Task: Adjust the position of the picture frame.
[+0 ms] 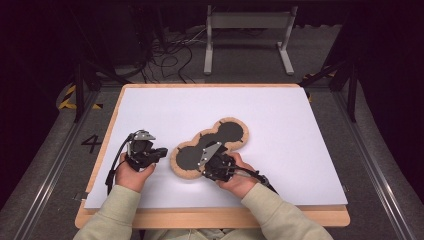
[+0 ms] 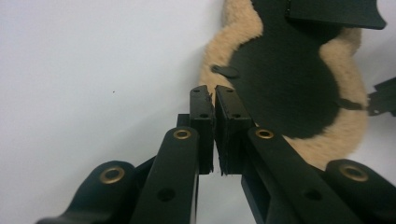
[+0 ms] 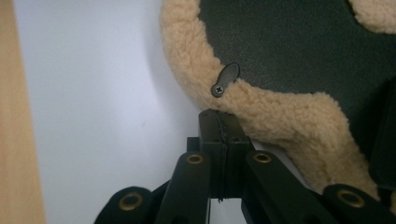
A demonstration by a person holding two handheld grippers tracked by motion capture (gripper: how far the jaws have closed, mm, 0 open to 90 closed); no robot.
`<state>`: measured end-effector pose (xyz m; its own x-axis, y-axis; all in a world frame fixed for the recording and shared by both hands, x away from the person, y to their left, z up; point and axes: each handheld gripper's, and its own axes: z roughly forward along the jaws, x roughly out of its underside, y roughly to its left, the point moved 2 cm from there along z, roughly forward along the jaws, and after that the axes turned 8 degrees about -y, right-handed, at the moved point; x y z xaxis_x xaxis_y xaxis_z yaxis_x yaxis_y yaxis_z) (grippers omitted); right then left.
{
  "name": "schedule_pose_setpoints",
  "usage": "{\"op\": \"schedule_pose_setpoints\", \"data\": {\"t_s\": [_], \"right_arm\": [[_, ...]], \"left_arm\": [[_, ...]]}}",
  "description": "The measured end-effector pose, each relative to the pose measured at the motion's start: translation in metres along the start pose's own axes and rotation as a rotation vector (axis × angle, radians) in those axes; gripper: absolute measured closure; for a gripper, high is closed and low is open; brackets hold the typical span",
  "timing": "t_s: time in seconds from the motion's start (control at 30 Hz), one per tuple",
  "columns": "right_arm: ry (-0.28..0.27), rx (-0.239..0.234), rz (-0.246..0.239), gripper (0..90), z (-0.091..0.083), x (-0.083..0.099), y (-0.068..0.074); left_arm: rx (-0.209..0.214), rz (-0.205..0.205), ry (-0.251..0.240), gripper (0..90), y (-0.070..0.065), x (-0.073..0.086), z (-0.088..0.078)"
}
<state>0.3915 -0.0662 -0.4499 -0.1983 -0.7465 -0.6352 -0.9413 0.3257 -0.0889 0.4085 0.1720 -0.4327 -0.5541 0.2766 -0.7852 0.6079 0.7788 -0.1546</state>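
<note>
Near the front-left part of the tabletop (image 1: 300, 100), the left gripper (image 1: 161, 152) is lying level, its jaws parted by a narrow slit with nothing between them, pointing at the fleece-rimmed black board (image 1: 227, 134). That board is resting slightly front of the tabletop's middle. At the board's front edge, the right gripper (image 1: 209, 167) is keeping its jaws clenched together, empty.

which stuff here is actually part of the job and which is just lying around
In the job:
- fleece-edged black backing board, lying flat on the white sheet
- left gripper, jaws nearly shut, beside the board's left end
- right gripper, jaws shut, at its near edge

Just lying about:
- cables on the floor
- grey metal stand behind the table
</note>
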Motion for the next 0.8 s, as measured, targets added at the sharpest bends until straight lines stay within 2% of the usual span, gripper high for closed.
{"op": "schedule_pose_setpoints", "data": {"t_s": [0.17, 0.23, 0.3, 0.33, 0.4, 0.47, 0.5, 0.6, 0.63, 0.7, 0.73, 0.77, 0.8], "right_arm": [[-0.018, 0.002, 0.025, 90.0, 0.009, -0.007, -0.006], [-0.007, -0.002, 0.014, 90.0, 0.003, -0.009, -0.008], [-0.024, -0.042, 0.019, 90.0, -0.009, -0.013, -0.012], [-0.034, -0.043, 0.017, 90.0, -0.017, -0.017, -0.015], [-0.050, -0.012, 0.007, 90.0, -0.034, -0.025, -0.024], [-0.057, 0.016, 0.017, 90.0, -0.045, -0.031, -0.035], [-0.058, 0.031, 0.023, 90.0, -0.050, -0.034, -0.043], [-0.062, 0.057, 0.064, 90.0, -0.058, -0.038, -0.065], [-0.062, 0.057, 0.064, 90.0, -0.058, -0.038, -0.065], [-0.067, 0.082, 0.097, 90.0, -0.062, -0.039, -0.080], [-0.072, 0.099, 0.121, 90.0, -0.064, -0.040, -0.092], [-0.072, 0.099, 0.121, 90.0, -0.064, -0.040, -0.092], [-0.074, 0.106, 0.133, 90.0, -0.064, -0.040, -0.098]], "left_arm": [[0.014, -0.005, 0.001, 84.5, 0.001, 0.006, -0.002], [0.011, -0.002, 0.004, 83.1, 0.002, 0.007, -0.003], [0.014, -0.011, -0.007, 81.1, 0.003, 0.007, -0.004], [0.014, -0.019, -0.011, 80.4, 0.004, 0.008, -0.004], [0.015, -0.022, -0.016, 79.4, 0.005, 0.008, -0.004], [0.018, -0.022, -0.023, 78.4, 0.006, 0.008, -0.004], [0.020, -0.034, -0.020, 78.1, 0.005, 0.008, -0.005], [0.018, -0.033, -0.036, 76.9, 0.006, 0.008, -0.006], [0.018, -0.033, -0.036, 76.5, 0.006, 0.008, -0.006], [0.003, -0.020, -0.069, 76.5, 0.007, 0.008, -0.009], [-0.004, -0.024, -0.094, 75.1, 0.007, 0.008, -0.011], [-0.008, -0.022, -0.109, 75.1, 0.008, 0.009, -0.013], [-0.013, -0.022, -0.123, 74.9, 0.008, 0.010, -0.015]]}}
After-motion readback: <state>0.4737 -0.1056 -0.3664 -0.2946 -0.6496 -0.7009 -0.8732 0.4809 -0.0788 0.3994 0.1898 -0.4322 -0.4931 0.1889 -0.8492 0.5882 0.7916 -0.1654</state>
